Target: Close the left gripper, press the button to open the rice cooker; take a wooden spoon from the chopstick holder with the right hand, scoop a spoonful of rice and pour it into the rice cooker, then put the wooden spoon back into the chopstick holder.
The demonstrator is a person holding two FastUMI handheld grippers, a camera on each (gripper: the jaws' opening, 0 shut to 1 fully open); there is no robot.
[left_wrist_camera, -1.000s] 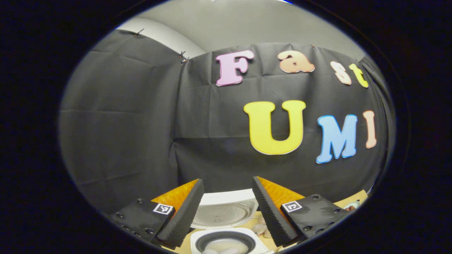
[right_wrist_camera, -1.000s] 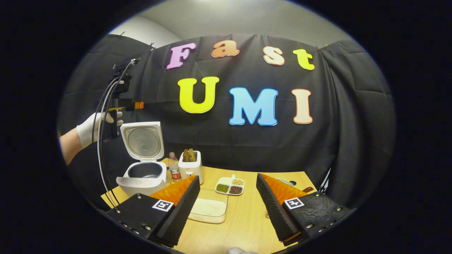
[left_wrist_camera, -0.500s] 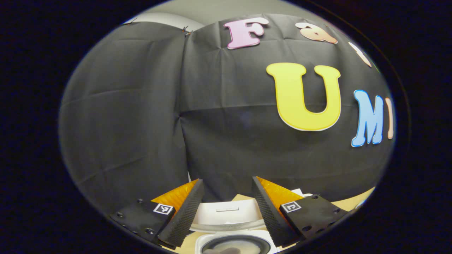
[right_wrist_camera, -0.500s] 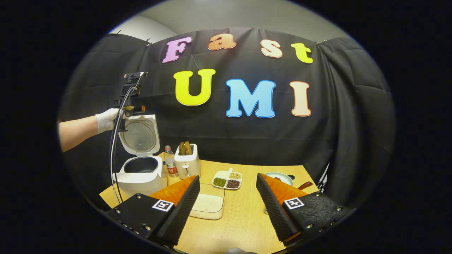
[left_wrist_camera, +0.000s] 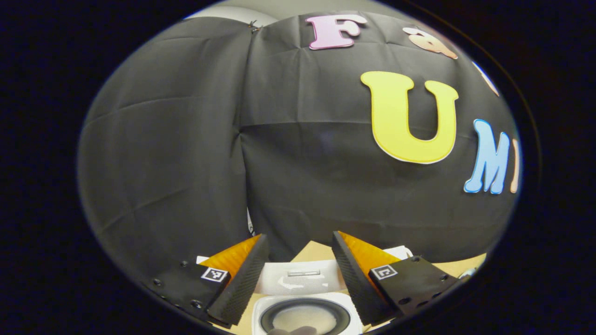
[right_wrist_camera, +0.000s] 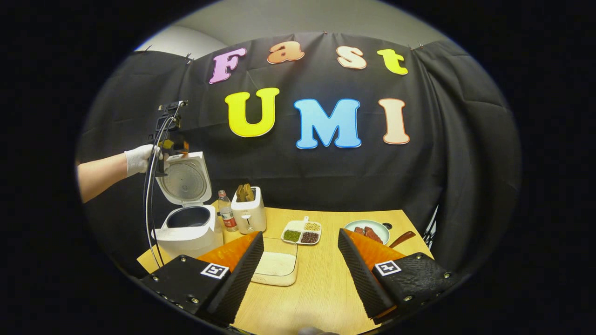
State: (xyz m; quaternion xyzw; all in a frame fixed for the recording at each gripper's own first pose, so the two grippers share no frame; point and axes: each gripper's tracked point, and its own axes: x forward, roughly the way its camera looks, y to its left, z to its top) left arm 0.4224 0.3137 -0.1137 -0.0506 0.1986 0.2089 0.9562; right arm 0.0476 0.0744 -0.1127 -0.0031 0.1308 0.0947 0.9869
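**A:** At the bottom of the right gripper view, the right gripper [right_wrist_camera: 300, 260] had its fingers spread apart with nothing between them, hanging over the near edge of the table [right_wrist_camera: 321, 288]. The left gripper [left_wrist_camera: 298, 267] was the same deal, fingers apart and empty, sitting above the rice cooker [right_wrist_camera: 188, 228], and you could see a gloved hand [right_wrist_camera: 138, 159] holding it up by the raised lid [right_wrist_camera: 185, 177].

**B:** So the lid part was done?

**A:** Looked like it to me, the lid stood open and the pot was exposed. I'd say the spoon step was up. The wooden spoon [right_wrist_camera: 245, 192] sat in the white chopstick holder [right_wrist_camera: 249, 215], just beside the cooker, with a small bottle [right_wrist_camera: 226, 216] between them. The right gripper would need to reach forward and left and pinch the handle.

**B:** And the rice?

**A:** In a clear tray [right_wrist_camera: 275, 266] right ahead of the right fingers. Farther back there was a divided dish of beans [right_wrist_camera: 301, 233] and a plate [right_wrist_camera: 368, 230]. Light wood tabletop, black cloth wall behind everything.
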